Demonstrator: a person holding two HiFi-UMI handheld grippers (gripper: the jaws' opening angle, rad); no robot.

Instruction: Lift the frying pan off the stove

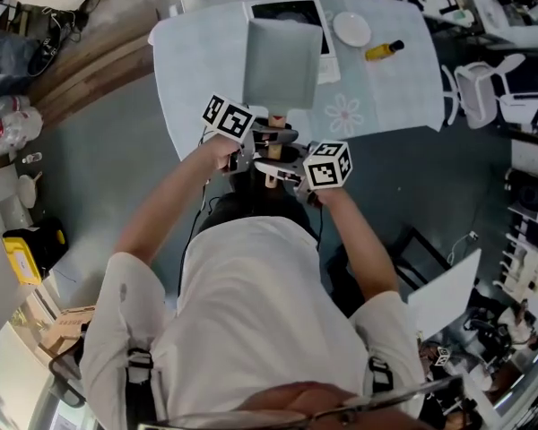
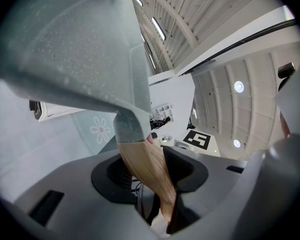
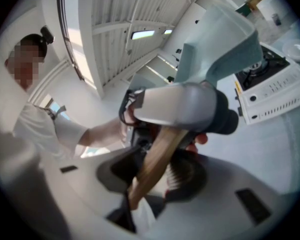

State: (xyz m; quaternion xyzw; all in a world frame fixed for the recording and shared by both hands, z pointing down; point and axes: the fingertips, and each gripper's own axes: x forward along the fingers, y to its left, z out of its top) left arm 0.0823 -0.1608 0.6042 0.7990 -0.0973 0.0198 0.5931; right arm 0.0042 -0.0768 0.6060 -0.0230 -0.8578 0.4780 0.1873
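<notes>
The left claw [image 2: 151, 170] and right claw [image 3: 155, 170] both squeeze the handle [image 2: 146, 161] of the pan [image 1: 282, 61] above the worktop [image 1: 193, 61] edge; only the right gripper view shows the stove [image 3: 270, 90] front.

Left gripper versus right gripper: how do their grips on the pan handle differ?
The left gripper clamps the wooden handle close to the frying pan; the right gripper clamps it nearer its free end. The left gripper reaches in from the head view's left, the right gripper from its right. Both are shut on the handle, pan off the stove.
</notes>
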